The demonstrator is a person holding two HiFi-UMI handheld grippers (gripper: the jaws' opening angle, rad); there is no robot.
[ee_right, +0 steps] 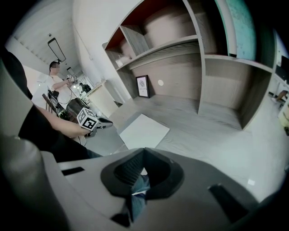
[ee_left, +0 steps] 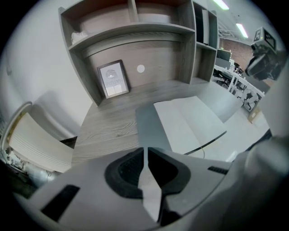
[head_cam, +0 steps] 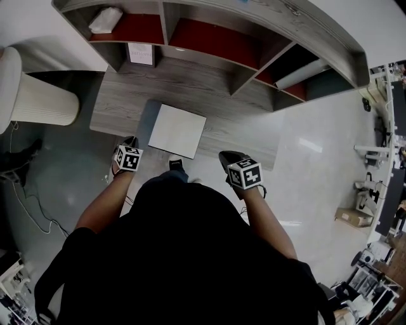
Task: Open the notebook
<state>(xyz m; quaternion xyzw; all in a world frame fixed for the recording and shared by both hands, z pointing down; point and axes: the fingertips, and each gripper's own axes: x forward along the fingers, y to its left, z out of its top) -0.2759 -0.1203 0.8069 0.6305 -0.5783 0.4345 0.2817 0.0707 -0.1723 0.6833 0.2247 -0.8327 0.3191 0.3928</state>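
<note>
The notebook lies near the front edge of the grey wooden desk, a white page facing up and a grey cover spread flat to its left. The left gripper view shows the white pages beside that grey cover. My left gripper hovers shut and holding nothing just off the notebook's near left corner. My right gripper hangs shut and holding nothing to the notebook's right, at the desk's front edge. Neither touches the notebook.
A small framed picture leans against the back of the desk under the shelf unit. A white cloth lies on a shelf, a white roll in a right cubby. A ribbed white seat stands left. Another person works far behind.
</note>
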